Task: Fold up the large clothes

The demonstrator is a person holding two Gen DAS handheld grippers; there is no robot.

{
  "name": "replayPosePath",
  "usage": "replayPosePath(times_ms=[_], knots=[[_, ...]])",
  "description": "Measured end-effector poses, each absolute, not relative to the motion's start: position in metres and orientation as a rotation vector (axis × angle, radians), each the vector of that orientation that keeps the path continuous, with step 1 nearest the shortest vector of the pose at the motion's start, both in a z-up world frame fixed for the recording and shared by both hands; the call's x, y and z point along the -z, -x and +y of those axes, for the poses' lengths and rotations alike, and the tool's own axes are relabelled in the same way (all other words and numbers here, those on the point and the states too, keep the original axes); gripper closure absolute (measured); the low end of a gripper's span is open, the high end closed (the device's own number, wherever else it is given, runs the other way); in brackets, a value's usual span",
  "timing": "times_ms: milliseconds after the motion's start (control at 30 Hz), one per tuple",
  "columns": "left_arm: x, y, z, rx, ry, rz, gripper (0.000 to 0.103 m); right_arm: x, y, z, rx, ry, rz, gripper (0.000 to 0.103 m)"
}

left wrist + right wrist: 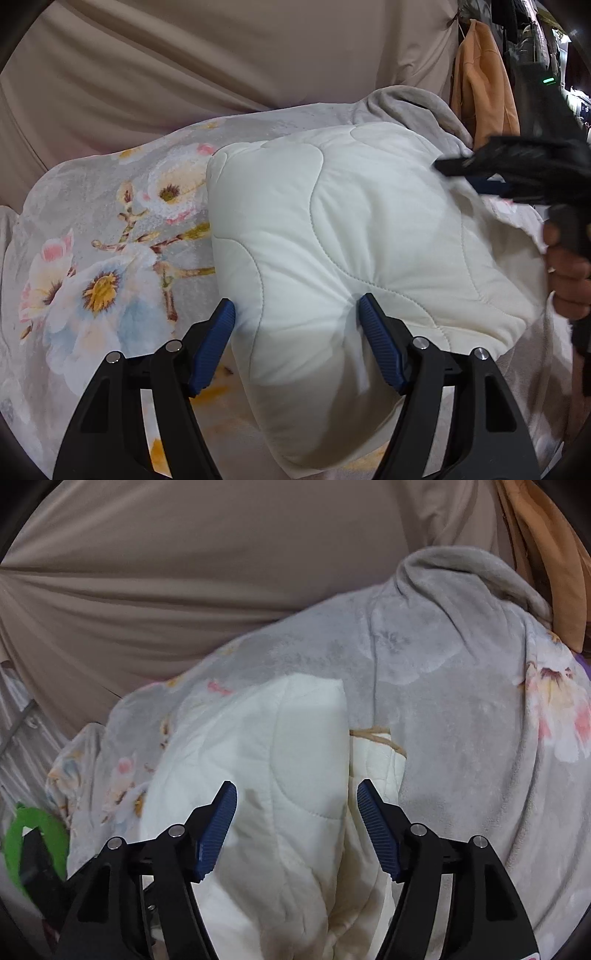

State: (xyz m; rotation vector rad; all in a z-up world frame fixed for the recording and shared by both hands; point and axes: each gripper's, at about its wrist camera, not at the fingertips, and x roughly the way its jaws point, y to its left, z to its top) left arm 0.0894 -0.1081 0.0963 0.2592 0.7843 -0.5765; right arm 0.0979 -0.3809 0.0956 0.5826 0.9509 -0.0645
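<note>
Cream quilted padded bundle (332,240) lies folded on the grey floral fleece blanket (96,229), its long axis running away from the left gripper (297,332), whose fingers stand wide with the bundle's near end between them, not visibly pinching. The right gripper (297,812) also stands wide, straddling a fold edge of the bundle; in the left view it hovers by the bundle's far right corner. An orange hanging garment (480,81) and beige draped cloth (221,55) lie beyond the bundle, obstructing nothing.

Both grippers, left (297,308) and right (297,790), have black linkage arms, silver pivot screws and ribbed blue pads (380,350); bare-skinned fingers (569,273) show.
</note>
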Motion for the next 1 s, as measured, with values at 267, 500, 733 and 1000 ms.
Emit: replayPosePath(times_ms=[267, 500, 733, 1000], knots=[[-0.097, -0.093, -0.109, 0.576, -0.251, 0.786, 0.034, -0.123, -0.08, -0.371, -0.05, -0.546, 0.725, 0.09], [-0.092, -0.095, -0.116, 0.595, -0.244, 0.775, 0.027, -0.058, -0.106, -0.381, 0.041, -0.52, 0.881, 0.084], [-0.086, -0.097, -0.117, 0.578, -0.255, 0.785, 0.026, -0.063, -0.102, -0.375, 0.087, -0.465, 0.876, 0.078], [-0.086, -0.098, -0.113, 0.564, -0.245, 0.795, 0.026, -0.132, -0.035, -0.35, 0.083, -0.387, 0.786, 0.083]])
